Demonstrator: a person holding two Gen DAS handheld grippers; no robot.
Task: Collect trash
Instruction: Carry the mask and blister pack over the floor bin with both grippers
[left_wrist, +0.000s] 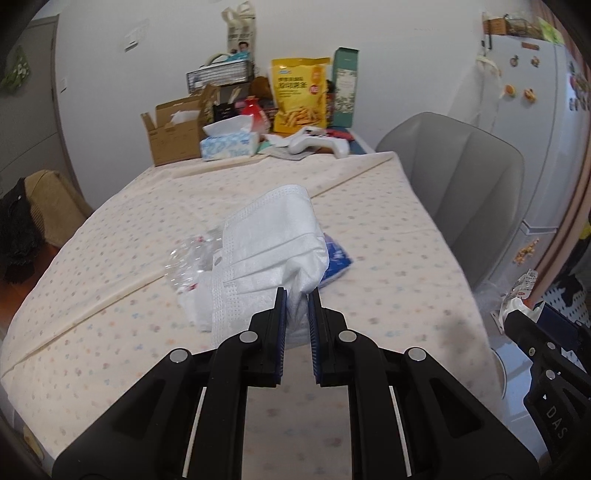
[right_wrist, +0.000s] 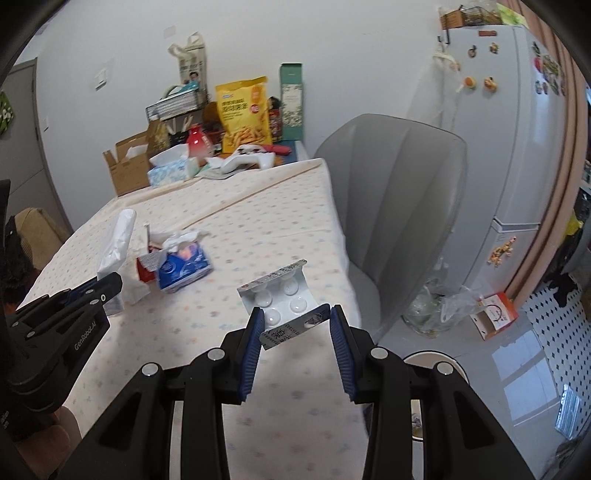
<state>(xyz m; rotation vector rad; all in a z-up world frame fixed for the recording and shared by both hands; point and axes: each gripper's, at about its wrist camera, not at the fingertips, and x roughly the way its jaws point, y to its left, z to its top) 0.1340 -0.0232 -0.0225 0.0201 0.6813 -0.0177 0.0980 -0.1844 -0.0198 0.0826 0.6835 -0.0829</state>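
My left gripper (left_wrist: 296, 295) is shut on a white face mask (left_wrist: 271, 243) and holds it above the table; the mask also shows in the right wrist view (right_wrist: 117, 243). Behind the mask lie a clear plastic wrapper (left_wrist: 188, 258) and a blue tissue pack (left_wrist: 336, 256). In the right wrist view the blue tissue pack (right_wrist: 183, 267) lies next to a red-and-white carton (right_wrist: 147, 264). My right gripper (right_wrist: 296, 314) holds a white blister pack (right_wrist: 280, 295) between its blue pads above the table's right edge.
The table (left_wrist: 110, 314) has a dotted cream cloth. At its far end stand a cardboard box (left_wrist: 171, 133), a tissue box (left_wrist: 229, 142), a yellow snack bag (left_wrist: 300, 94) and a white controller (left_wrist: 317, 142). A grey chair (right_wrist: 399, 206) stands right of the table, a fridge (right_wrist: 517, 129) behind it. A plastic bag (right_wrist: 436, 306) lies on the floor.
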